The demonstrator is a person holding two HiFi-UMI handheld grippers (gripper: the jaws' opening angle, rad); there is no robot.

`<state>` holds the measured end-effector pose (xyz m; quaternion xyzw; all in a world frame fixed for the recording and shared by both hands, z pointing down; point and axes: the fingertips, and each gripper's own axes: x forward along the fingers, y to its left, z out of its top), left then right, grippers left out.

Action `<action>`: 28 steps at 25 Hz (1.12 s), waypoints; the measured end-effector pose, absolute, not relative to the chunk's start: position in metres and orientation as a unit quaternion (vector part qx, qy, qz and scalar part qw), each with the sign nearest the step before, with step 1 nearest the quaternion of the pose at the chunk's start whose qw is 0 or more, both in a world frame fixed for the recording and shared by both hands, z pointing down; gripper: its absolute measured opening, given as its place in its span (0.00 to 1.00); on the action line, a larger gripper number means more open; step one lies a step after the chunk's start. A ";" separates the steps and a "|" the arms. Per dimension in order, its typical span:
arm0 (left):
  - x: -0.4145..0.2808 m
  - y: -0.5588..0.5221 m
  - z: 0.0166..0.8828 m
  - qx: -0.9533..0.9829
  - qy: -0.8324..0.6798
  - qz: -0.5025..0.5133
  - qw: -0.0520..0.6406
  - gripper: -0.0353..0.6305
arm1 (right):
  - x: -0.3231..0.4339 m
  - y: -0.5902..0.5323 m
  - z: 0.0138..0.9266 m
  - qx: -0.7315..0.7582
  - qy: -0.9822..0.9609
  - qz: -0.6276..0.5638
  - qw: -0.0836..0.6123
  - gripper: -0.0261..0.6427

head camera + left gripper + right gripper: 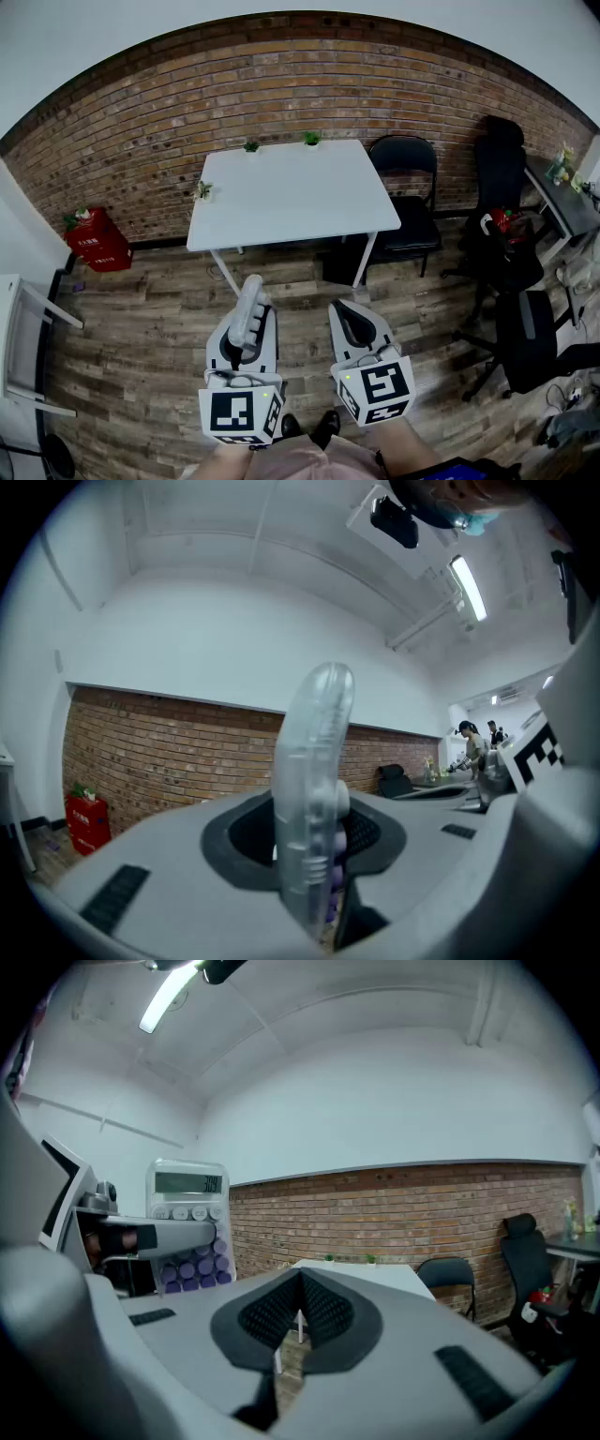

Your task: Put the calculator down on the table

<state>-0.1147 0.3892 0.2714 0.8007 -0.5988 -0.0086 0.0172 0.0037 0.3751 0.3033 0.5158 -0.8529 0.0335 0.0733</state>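
Two grippers, one calculator, one table.

Left gripper (247, 330): jaws part-open and clamped on the calculator (248, 307), one pad on each face. In the left gripper view, the calculator (314, 789) stands on edge between the jaws of the gripper (309, 850), and its clear case rises well above them. The right gripper view shows the calculator's (187, 1213) face with one display on top, a row of white keys under it and purple keys below. The left gripper's (150, 1237) jaw lies across the keys.

Right gripper (351, 317): jaws closed with the pads meeting at the tips and nothing between them. This is confirmed in its own view (300, 1321).

Calculator position: in the air over the wood floor (141, 319), well short of the table (291, 197), touching only the left gripper's pads.

The table is white, standing against the brick wall (141, 141). There are three small plants (251, 146) on it, two at the far edge and one at the left edge.

Other items: one red box (97, 242) by the wall at left. One black chair (408, 187) is just right of the table. Two office chairs (502, 178) are farther right. Two people (469, 747) are visible far off in the left gripper view.
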 end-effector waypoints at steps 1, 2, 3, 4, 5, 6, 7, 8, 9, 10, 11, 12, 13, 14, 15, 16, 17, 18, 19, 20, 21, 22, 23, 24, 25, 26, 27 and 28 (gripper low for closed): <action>-0.114 0.388 0.272 0.801 -0.599 -0.008 0.017 0.26 | 0.004 0.374 0.304 0.516 -0.853 0.034 0.073 0.04; -0.114 0.387 0.273 0.801 -0.598 -0.008 0.017 0.26 | 0.004 0.374 0.304 0.516 -0.853 0.034 0.072 0.04; -0.113 0.386 0.273 0.801 -0.598 -0.008 0.016 0.26 | 0.004 0.373 0.304 0.515 -0.854 0.034 0.071 0.04; -0.112 0.386 0.274 0.801 -0.598 -0.007 0.016 0.26 | 0.004 0.373 0.304 0.512 -0.856 0.034 0.069 0.04; -0.111 0.385 0.274 0.802 -0.598 -0.007 0.017 0.26 | 0.004 0.373 0.304 0.509 -0.857 0.034 0.067 0.04; -0.109 0.384 0.275 0.802 -0.598 -0.006 0.018 0.26 | 0.005 0.373 0.305 0.507 -0.859 0.035 0.066 0.04; -0.107 0.384 0.276 0.801 -0.598 -0.005 0.020 0.26 | 0.006 0.374 0.306 0.504 -0.860 0.036 0.066 0.04; -0.105 0.383 0.277 0.801 -0.598 -0.005 0.023 0.26 | 0.007 0.375 0.307 0.502 -0.862 0.038 0.067 0.04; -0.102 0.383 0.279 0.801 -0.599 -0.004 0.024 0.26 | 0.010 0.375 0.309 0.500 -0.862 0.040 0.069 0.08; -0.099 0.382 0.280 0.800 -0.599 -0.003 0.025 0.26 | 0.013 0.376 0.311 0.499 -0.863 0.042 0.071 0.09; -0.095 0.381 0.280 0.800 -0.599 -0.002 0.025 0.26 | 0.018 0.376 0.313 0.499 -0.862 0.043 0.073 0.09; -0.090 0.380 0.281 0.800 -0.600 -0.001 0.026 0.26 | 0.023 0.376 0.314 0.500 -0.862 0.043 0.074 0.09; -0.085 0.380 0.282 0.799 -0.600 0.000 0.026 0.26 | 0.030 0.376 0.315 0.500 -0.862 0.043 0.075 0.09; -0.079 0.380 0.283 0.799 -0.601 0.001 0.027 0.26 | 0.036 0.375 0.316 0.500 -0.862 0.043 0.075 0.09; -0.073 0.381 0.284 0.798 -0.602 0.002 0.027 0.26 | 0.043 0.374 0.317 0.500 -0.861 0.043 0.075 0.09; -0.068 0.382 0.285 0.797 -0.603 0.004 0.027 0.26 | 0.048 0.374 0.317 0.500 -0.862 0.044 0.074 0.08; -0.064 0.383 0.286 0.796 -0.605 0.005 0.027 0.26 | 0.053 0.373 0.317 0.499 -0.862 0.043 0.072 0.08; -0.060 0.383 0.288 0.795 -0.606 0.007 0.027 0.26 | 0.057 0.371 0.318 0.498 -0.863 0.041 0.069 0.08; -0.057 0.383 0.290 0.794 -0.608 0.009 0.027 0.26 | 0.060 0.369 0.318 0.498 -0.864 0.040 0.066 0.08; -0.055 0.383 0.291 0.793 -0.609 0.012 0.026 0.26 | 0.063 0.366 0.319 0.499 -0.863 0.041 0.064 0.07; -0.054 0.382 0.293 0.792 -0.610 0.015 0.027 0.26 | 0.065 0.363 0.320 0.500 -0.863 0.042 0.062 0.06; -0.054 0.381 0.295 0.790 -0.612 0.017 0.027 0.26 | 0.066 0.360 0.321 0.499 -0.863 0.044 0.061 0.05; -0.055 0.379 0.296 0.788 -0.614 0.018 0.028 0.26 | 0.066 0.357 0.322 0.498 -0.864 0.044 0.061 0.05; -0.057 0.376 0.297 0.787 -0.617 0.019 0.029 0.26 | 0.066 0.354 0.323 0.498 -0.864 0.044 0.061 0.04; -0.059 0.371 0.298 0.785 -0.619 0.019 0.029 0.26 | 0.065 0.349 0.323 0.498 -0.864 0.043 0.061 0.04; -0.061 0.366 0.299 0.784 -0.620 0.018 0.030 0.26 | 0.064 0.343 0.324 0.498 -0.864 0.043 0.061 0.04; -0.063 0.360 0.300 0.783 -0.621 0.017 0.031 0.26 | 0.063 0.336 0.326 0.498 -0.864 0.043 0.062 0.04; -0.066 0.353 0.302 0.782 -0.622 0.016 0.032 0.26 | 0.062 0.330 0.328 0.498 -0.864 0.044 0.065 0.04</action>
